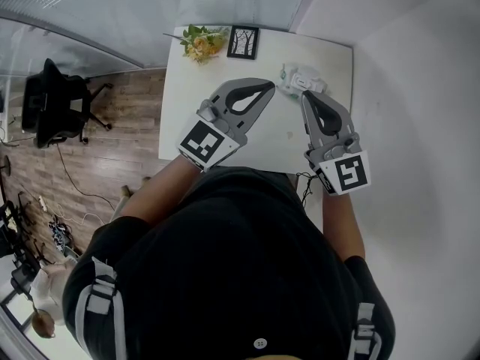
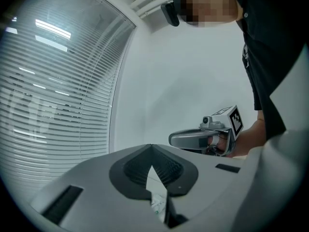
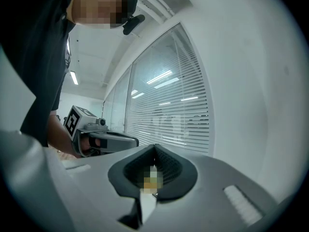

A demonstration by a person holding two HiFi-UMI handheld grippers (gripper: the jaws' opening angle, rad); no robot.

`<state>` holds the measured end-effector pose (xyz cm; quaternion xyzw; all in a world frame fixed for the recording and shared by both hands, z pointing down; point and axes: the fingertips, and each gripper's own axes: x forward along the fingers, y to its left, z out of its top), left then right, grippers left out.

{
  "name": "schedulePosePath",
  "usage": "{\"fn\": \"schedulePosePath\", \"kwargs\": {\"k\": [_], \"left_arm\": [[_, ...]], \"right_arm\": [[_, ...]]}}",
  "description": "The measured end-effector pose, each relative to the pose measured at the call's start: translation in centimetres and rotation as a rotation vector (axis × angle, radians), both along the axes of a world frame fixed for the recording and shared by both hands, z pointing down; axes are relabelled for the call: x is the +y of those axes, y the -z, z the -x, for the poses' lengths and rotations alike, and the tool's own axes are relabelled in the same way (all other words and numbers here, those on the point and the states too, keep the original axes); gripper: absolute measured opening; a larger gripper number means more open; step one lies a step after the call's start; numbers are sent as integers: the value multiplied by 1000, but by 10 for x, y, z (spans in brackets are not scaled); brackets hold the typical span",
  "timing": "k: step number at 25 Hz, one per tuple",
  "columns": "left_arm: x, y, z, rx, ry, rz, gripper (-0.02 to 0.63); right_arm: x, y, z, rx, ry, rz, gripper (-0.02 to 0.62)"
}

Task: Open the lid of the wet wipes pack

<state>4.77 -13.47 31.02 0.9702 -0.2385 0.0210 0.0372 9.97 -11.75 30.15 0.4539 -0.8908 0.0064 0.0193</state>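
Observation:
The wet wipes pack (image 1: 301, 79), pale with a green print, lies at the far right of the white table (image 1: 225, 137). My left gripper (image 1: 271, 86) is shut, its tips just left of the pack. The right gripper (image 1: 305, 94) is shut too, with its tips at the pack's near edge; I cannot tell whether they touch it. Seen from the left gripper view, the jaws (image 2: 151, 149) meet at the tip, and a strip of the pack (image 2: 157, 205) shows through the gap below. The right gripper view shows its jaws (image 3: 154, 148) closed with nothing between the tips.
A bunch of flowers (image 1: 201, 43) and a small framed picture (image 1: 243, 42) stand at the table's far edge. A white wall runs close along the right. An office chair (image 1: 52, 103) stands on the wood floor to the left. A cable (image 1: 306, 187) hangs at the table's near edge.

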Motion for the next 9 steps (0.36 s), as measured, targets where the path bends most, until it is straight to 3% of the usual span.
{"fn": "schedulePosePath", "kwargs": {"k": [9], "left_arm": [[0, -7, -3, -10, 3, 4, 0]], "right_arm": [[-2, -3, -4, 11, -28, -4, 11]]}}
